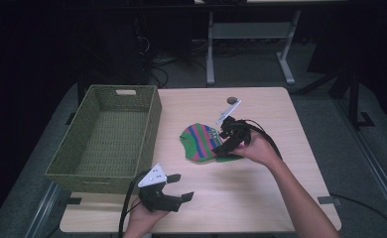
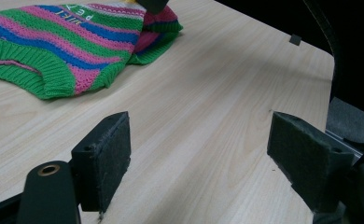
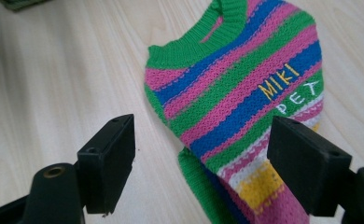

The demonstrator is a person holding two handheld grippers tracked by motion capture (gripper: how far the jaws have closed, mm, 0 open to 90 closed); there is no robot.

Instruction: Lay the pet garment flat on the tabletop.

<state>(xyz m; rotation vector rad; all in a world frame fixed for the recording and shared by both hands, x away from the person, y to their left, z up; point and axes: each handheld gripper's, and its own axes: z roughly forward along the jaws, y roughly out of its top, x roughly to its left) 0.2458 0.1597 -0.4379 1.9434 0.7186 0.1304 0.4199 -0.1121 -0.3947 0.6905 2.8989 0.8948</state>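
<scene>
A knitted pet sweater [image 1: 201,143] with green, pink and blue stripes lies flat at the table's middle. Yellow and white letters show on it in the right gripper view, sweater [image 3: 236,93]. My right gripper [image 1: 222,141] hangs low over the sweater's right side, open, with the striped cloth under and between its jaws, right gripper [image 3: 203,158]; the pads do not press on it. My left gripper [image 1: 183,187] rests near the front edge, open, over bare wood, left gripper [image 2: 203,161]. The sweater [image 2: 68,42] lies beyond it to the upper left.
A green woven basket [image 1: 154,119] stands open at the table's left side, nothing in it. A small grey disc [image 1: 232,100] lies near the far edge. A white desk frame [image 1: 210,54] stands on the floor beyond the table.
</scene>
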